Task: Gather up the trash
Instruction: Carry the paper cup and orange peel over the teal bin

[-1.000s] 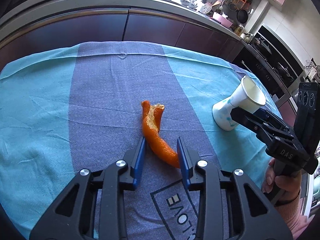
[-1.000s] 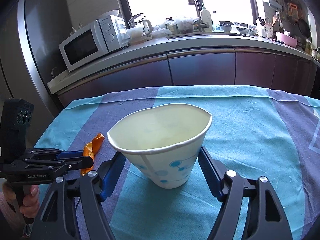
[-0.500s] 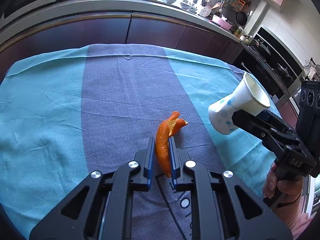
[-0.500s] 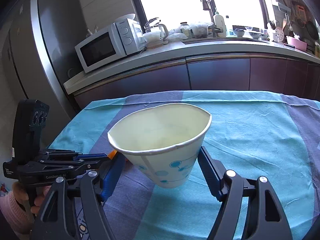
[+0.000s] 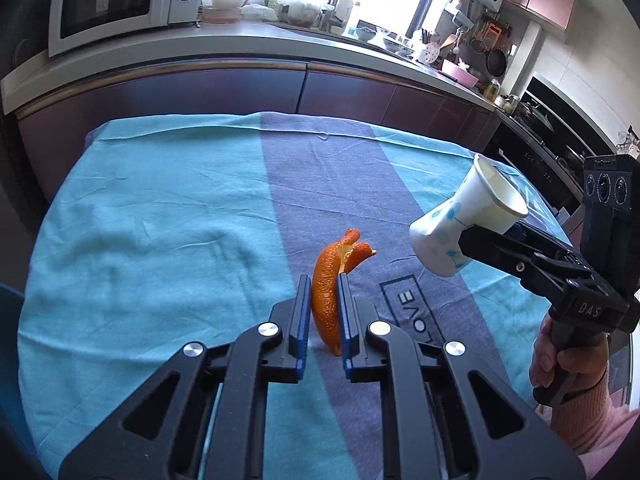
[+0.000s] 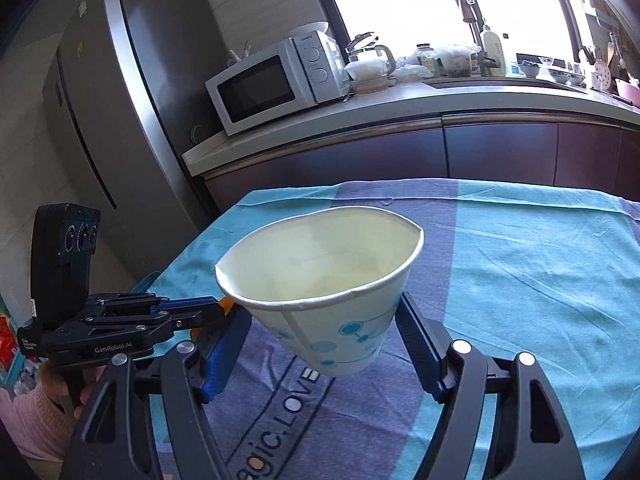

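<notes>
My left gripper [image 5: 324, 284] is shut on a curled orange peel [image 5: 329, 280] and holds it above the blue and teal tablecloth [image 5: 160, 220]. My right gripper [image 6: 320, 304] is shut on a white paper cup with blue dots [image 6: 320, 280], lifted off the table, its mouth open upward. In the left wrist view the cup [image 5: 468, 220] hangs tilted to the right of the peel, a short gap away. In the right wrist view the left gripper [image 6: 216, 308] sits just left of the cup, and only a sliver of the peel [image 6: 226, 303] shows behind it.
A kitchen counter [image 5: 280, 44] with a microwave [image 6: 276, 84], kettle and jars runs behind the table. A grey fridge [image 6: 132, 100] stands at the left. The tablecloth [image 6: 540, 260] covers the whole table.
My left gripper closed on the orange peel and lifted it off the cloth. My right gripper raised the cup off the table and both grippers came closer together.
</notes>
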`<action>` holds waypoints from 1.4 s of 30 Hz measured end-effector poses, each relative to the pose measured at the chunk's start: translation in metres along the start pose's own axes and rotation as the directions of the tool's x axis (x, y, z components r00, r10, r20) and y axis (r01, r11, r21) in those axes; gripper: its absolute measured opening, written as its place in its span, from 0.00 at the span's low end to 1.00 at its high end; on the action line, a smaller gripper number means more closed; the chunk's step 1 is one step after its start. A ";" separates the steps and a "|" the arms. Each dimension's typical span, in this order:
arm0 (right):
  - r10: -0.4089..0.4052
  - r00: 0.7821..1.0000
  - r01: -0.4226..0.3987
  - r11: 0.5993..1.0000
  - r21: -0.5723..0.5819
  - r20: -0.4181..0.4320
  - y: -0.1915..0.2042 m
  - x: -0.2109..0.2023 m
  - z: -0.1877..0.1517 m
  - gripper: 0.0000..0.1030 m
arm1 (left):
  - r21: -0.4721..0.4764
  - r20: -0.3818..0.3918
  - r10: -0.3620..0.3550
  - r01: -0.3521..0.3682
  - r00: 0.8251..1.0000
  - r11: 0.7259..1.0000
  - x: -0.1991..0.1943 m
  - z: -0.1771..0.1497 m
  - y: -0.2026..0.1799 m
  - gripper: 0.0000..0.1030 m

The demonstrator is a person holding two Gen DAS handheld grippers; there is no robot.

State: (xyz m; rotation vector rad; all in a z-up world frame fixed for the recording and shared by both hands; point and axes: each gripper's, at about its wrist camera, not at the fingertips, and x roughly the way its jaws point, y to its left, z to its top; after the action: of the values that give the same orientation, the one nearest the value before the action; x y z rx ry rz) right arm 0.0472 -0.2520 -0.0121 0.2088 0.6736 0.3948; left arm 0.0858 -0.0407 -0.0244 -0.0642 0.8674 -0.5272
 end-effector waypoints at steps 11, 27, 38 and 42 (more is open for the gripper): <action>0.112 0.993 -0.115 0.991 -0.062 -0.042 0.056 0.024 -0.002 0.69 | -0.131 0.075 0.092 -0.081 0.993 0.988 -0.070 -0.036 0.062 0.13; 0.229 0.965 -0.247 0.956 -0.156 -0.126 0.127 0.059 -0.002 0.69 | -0.286 0.134 0.196 -0.152 0.971 0.946 -0.138 -0.076 0.119 0.13; 0.273 0.947 -0.305 0.929 -0.211 -0.168 0.167 0.078 -0.001 0.69 | -0.357 0.162 0.268 -0.196 0.950 0.913 -0.170 -0.093 0.146 0.13; 0.286 0.940 -0.325 0.918 -0.229 -0.185 0.181 0.085 0.000 0.69 | -0.376 0.173 0.291 -0.210 0.941 0.903 -0.180 -0.095 0.154 0.13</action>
State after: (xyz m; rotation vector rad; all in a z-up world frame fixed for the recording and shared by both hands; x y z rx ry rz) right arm 0.0557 -0.0527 -0.0033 0.0368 0.7298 0.8011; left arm -0.0158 0.1925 0.0006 -0.3308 0.7248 -0.1109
